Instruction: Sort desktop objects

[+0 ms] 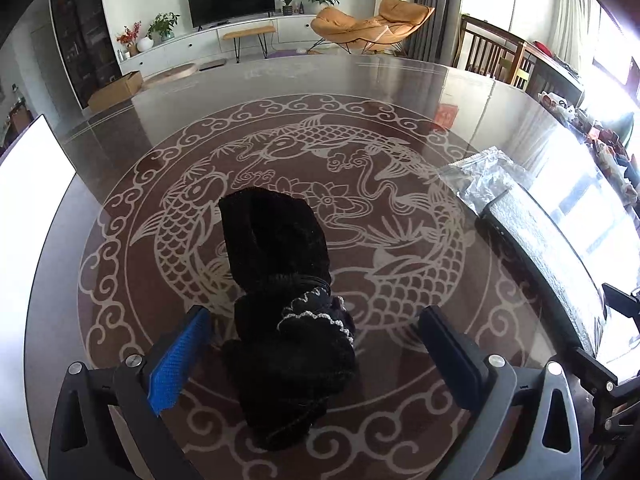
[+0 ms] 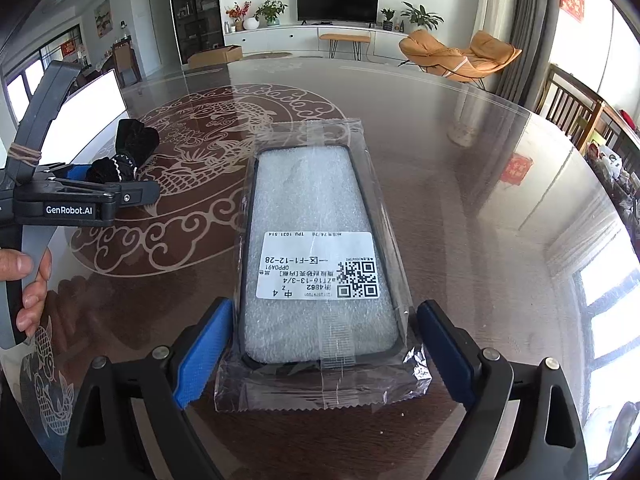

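Note:
A black velvet pouch (image 1: pixel 280 280) with white lace trim lies on the glass tabletop (image 1: pixel 360 92). My left gripper (image 1: pixel 316 352) is open and straddles the pouch's near end, its pads clear of the fabric on both sides. A phone case in a clear plastic bag (image 2: pixel 320 240), with a white label and QR code, lies flat to the right of it. My right gripper (image 2: pixel 324 348) is open around the bag's near end, fingers just outside the plastic edges. In the right wrist view the left gripper (image 2: pixel 120 184) and the hand holding it (image 2: pixel 24 288) show at the left, by the pouch (image 2: pixel 132 140).
A white board (image 1: pixel 32 200) stands at the table's left edge. A red paper square (image 2: pixel 518 170) lies under the glass on the right. Wooden chairs (image 2: pixel 580 112) line the right side. The bagged phone case (image 1: pixel 540 240) reaches the right of the left wrist view.

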`<state>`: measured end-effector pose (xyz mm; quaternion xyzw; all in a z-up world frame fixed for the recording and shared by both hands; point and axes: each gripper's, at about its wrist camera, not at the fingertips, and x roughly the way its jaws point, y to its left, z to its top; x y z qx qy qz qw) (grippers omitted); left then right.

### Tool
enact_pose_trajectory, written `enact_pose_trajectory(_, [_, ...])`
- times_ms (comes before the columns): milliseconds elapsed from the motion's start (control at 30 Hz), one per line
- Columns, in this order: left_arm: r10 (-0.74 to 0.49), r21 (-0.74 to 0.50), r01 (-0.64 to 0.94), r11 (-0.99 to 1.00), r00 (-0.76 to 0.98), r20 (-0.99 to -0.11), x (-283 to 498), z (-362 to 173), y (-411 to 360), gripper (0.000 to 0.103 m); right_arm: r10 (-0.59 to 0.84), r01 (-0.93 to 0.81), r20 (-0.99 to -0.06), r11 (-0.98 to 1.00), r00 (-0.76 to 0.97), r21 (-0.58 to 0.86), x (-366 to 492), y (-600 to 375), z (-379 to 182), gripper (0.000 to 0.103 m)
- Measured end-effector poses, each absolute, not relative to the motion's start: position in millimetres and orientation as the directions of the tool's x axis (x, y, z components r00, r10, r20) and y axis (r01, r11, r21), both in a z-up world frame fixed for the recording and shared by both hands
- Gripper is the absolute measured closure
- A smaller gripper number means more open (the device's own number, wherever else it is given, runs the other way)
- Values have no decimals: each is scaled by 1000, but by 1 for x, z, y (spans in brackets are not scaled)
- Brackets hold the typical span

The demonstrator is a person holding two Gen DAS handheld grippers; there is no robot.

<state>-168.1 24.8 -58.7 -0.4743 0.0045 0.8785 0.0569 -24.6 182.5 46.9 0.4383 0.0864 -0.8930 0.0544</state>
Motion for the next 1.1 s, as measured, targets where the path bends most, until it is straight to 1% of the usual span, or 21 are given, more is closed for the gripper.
enact_pose_trajectory(367, [101, -50, -107, -993, -547, -831, -167, -58, 26, 0, -16, 165, -793, -981, -608, -107, -24, 183, 46, 7])
enact_pose_trajectory(767, [101, -50, -107, -993, -546, -831, -167, -58, 26, 0, -12, 160, -794, -981, -608, -107, -24, 183, 45, 7])
enact_pose_trajectory(1100, [101, -50, -108, -993, -546, -831, -167, -58, 26, 0, 6, 120, -795, -988, -606, -98, -28, 180, 45, 4])
